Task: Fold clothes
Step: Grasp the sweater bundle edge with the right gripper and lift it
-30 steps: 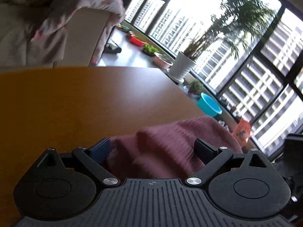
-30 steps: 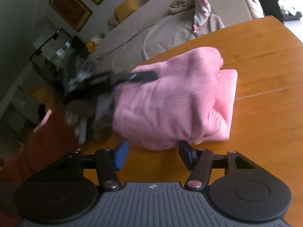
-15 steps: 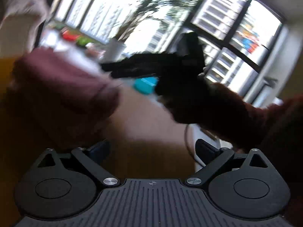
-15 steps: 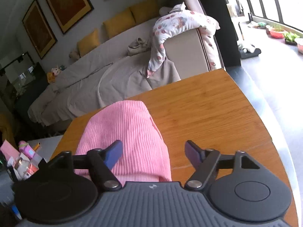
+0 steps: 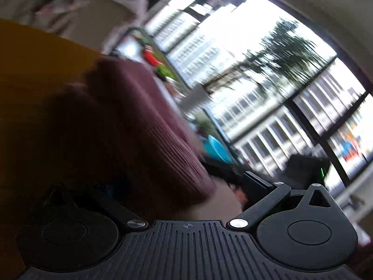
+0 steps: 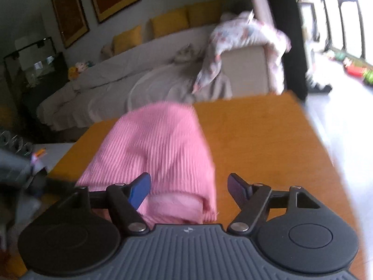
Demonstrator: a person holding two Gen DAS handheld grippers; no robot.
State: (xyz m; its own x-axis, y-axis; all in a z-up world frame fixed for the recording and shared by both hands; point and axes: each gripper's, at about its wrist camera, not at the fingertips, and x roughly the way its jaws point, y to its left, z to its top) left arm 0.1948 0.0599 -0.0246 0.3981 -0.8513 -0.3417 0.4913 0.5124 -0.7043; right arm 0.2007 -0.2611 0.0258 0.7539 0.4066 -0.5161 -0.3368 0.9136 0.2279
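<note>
Since the earlier frames, both of my hands have swung off the garment: the right camera now looks down its length instead of across it, and the left view has slid sideways into blur.

Right gripper (image 6: 188, 190): my two fingers stand wide and are just easing inward, the blue left pad (image 6: 139, 192) over the fabric's near end without pinching it, the right pad over bare wood. Left gripper (image 5: 184, 186): fingers wide, nothing clamped; the knit lies toward ten o'clock.

Folded pink ribbed knit garment (image 6: 158, 154) lies as a thick bundle on the orange-brown wooden table (image 6: 256, 140), running from my right fingers toward twelve o'clock. In the left view it looks dark maroon (image 5: 130, 126) against the bright windows.

I judge the fold itself done and this the release. Next comes a tidy-up or setting the bundle aside, which needs a fresh, square grip on its near edge.

Beyond, at twelve o'clock, a beige sofa (image 6: 139, 70) with a floral blanket (image 6: 244, 37). Nothing blocks the table; its curved edge at three o'clock is close.
</note>
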